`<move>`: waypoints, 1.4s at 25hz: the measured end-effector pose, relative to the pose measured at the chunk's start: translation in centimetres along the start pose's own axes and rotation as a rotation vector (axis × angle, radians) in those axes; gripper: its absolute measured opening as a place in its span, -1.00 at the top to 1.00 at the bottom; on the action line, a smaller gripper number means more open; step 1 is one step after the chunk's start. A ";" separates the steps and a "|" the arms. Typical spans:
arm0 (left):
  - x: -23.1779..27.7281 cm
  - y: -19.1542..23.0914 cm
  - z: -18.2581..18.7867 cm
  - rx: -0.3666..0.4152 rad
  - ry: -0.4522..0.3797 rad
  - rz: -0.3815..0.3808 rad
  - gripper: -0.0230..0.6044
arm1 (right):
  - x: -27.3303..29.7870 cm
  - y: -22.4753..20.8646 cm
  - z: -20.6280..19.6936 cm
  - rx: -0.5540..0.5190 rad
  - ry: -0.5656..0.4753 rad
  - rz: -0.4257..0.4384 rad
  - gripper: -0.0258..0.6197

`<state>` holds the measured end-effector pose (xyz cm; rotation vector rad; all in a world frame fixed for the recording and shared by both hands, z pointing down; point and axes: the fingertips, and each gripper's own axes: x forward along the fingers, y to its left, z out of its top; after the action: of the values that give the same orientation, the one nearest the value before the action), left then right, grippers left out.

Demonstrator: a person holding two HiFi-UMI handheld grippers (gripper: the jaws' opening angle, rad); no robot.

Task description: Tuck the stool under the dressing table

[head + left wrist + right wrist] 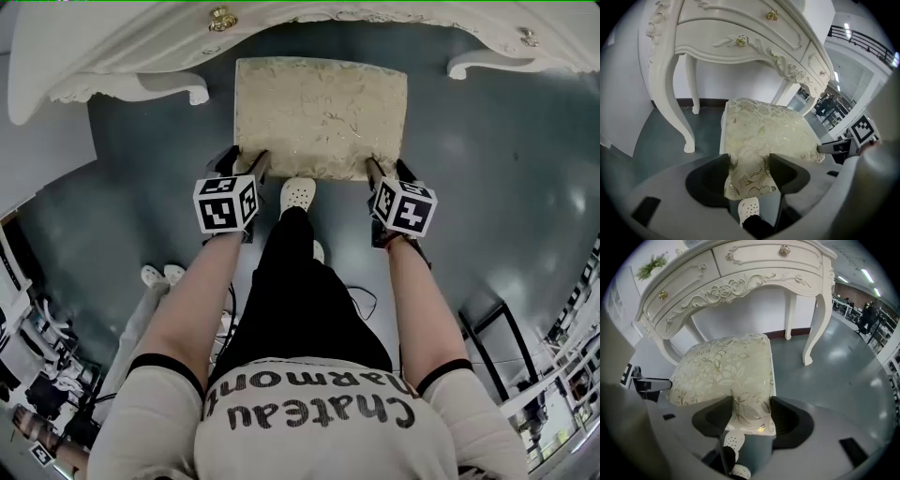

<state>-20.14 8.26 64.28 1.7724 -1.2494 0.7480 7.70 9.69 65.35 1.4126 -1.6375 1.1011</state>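
A white perforated shoe [298, 194] is seen nearest, set on the floor [487, 169] just behind the near edge of the stool [321, 117] and between the two claws.

The left claw [749, 161] is clamped on the near left corner of the seat cushion. The right claw [751, 404] is clamped on the near right corner. In each gripper view the padded corner fills the gap between the jaws and is pinched narrower there. Both claws are angled steeply down.

The stool lies directly ahead of both claws. Its long axis runs left to right, parallel with the front of the desk [122, 47], so neither hand is nearer than the other. The opening between the desk legs lies straight beyond the stool. The far edge of the seat is seen at, or just under, the front rim of the desk, while most of the seat remains out in front. A straight, even push away from the person is judged to be required; an uneven push could swing a corner towards a leg.

The seat is rectangular, padded and covered in cream fabric with a shiny gold leaf pattern. The desk is painted white, with carved scrollwork, curved legs [670, 93] and brass knobs [222, 17]. The floor is smooth, grey and glossy.
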 end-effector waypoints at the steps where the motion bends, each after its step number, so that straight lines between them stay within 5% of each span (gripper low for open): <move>1: 0.2 0.2 0.1 -0.005 0.003 -0.004 0.03 | 0.2 0.0 0.1 0.005 0.001 -0.010 0.06; 13: 4.6 -0.6 8.1 -0.029 -0.050 -0.013 0.03 | 3.2 -2.6 9.3 -0.027 -0.057 -0.043 0.06; 23: 4.2 -1.5 11.1 -0.117 -0.238 0.066 0.03 | 3.2 -3.2 14.9 -0.131 -0.138 0.032 0.06; 35: 6.0 -1.1 16.1 -0.135 -0.389 0.112 0.04 | 5.1 -3.4 21.6 -0.159 -0.279 0.136 0.07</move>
<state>-17.00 -8.38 61.10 1.8006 -1.6256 0.3755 10.67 -12.34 61.99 1.4161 -1.9974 0.8521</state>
